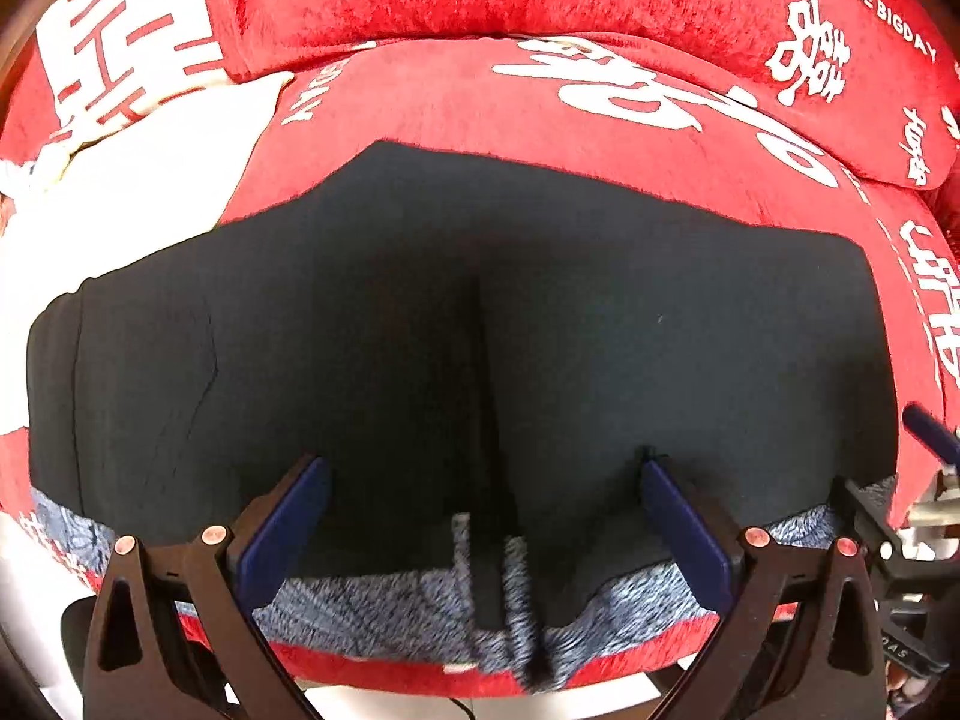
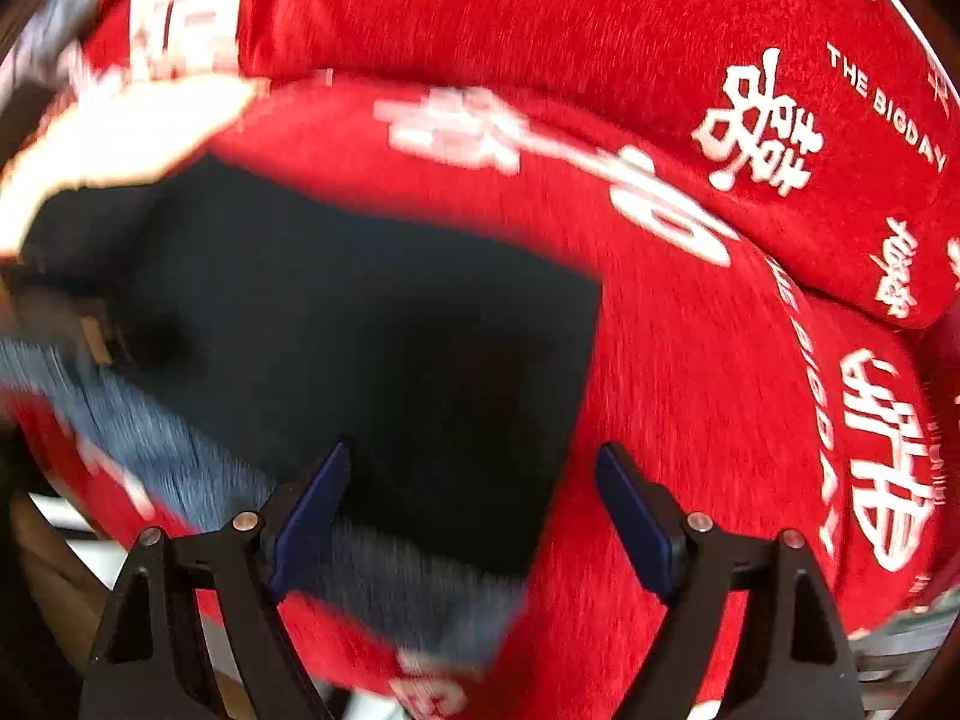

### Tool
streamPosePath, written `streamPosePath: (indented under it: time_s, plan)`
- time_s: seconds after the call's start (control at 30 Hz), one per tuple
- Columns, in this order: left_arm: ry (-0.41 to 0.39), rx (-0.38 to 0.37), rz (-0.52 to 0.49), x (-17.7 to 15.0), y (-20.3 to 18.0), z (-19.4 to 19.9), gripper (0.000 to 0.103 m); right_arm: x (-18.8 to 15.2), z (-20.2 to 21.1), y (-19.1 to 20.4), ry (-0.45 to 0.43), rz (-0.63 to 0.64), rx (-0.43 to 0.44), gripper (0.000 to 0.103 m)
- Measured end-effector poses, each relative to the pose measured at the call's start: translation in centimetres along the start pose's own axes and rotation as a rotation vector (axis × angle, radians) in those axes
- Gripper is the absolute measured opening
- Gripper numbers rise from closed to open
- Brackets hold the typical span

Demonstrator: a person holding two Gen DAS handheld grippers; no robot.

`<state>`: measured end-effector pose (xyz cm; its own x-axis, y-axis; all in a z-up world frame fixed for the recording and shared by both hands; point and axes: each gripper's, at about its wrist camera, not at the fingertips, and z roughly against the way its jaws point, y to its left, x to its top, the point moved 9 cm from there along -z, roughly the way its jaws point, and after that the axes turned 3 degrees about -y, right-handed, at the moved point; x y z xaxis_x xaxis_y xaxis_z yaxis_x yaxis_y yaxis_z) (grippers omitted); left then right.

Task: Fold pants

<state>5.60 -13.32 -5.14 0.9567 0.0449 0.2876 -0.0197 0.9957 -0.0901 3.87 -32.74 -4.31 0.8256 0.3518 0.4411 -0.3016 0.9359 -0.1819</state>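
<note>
Dark navy pants (image 1: 420,330) lie spread flat on a red bedspread (image 1: 456,102), with a grey-blue heathered waistband (image 1: 384,600) at the near edge. My left gripper (image 1: 486,468) is open, empty, over the near middle of the pants. The right gripper's tool shows at the far right of the left wrist view (image 1: 924,438). In the blurred right wrist view my right gripper (image 2: 474,456) is open and empty over the right edge of the pants (image 2: 360,330); the waistband (image 2: 180,456) runs to its left.
Red pillows with white characters (image 1: 810,36) lie at the back and right of the bed; one also shows in the right wrist view (image 2: 780,138). A white cloth (image 1: 138,162) lies at the left beside the pants. The bed's front edge (image 1: 372,660) is just below the waistband.
</note>
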Motion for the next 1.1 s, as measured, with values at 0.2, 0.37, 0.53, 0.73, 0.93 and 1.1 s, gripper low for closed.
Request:
streamPosePath:
  time_s: [0.2, 0.37, 0.53, 0.73, 0.93, 1.1]
  plan:
    - [-0.050, 0.001, 0.041, -0.3, 1.7, 2.1, 0.103, 0.3, 3.5, -1.4, -0.067, -0.120, -0.038, 0.087]
    - [-0.005, 0.044, -0.014, -2.1, 2.0, 0.9, 0.103, -1.5, 0.1, 0.2, 0.113, -0.064, -0.081, 0.089]
    - [-0.051, 0.065, 0.024, -2.5, 3.9, 2.9, 0.103, 3.1, 3.2, 0.6, -0.032, -0.132, -0.029, 0.090]
    - [0.030, 0.079, 0.049, -2.9, 5.0, -0.1, 0.103, 7.3, -1.6, 5.9, 0.008, -0.071, 0.088, 0.090]
    - [-0.031, 0.075, 0.066, -2.8, 6.5, 2.3, 0.103, 9.9, -3.7, 6.4, 0.034, -0.185, 0.034, 0.099]
    - [0.058, 0.109, 0.040, -4.0, 7.1, -0.7, 0.103, 9.0, -4.1, 8.8, 0.072, -0.067, 0.010, 0.100]
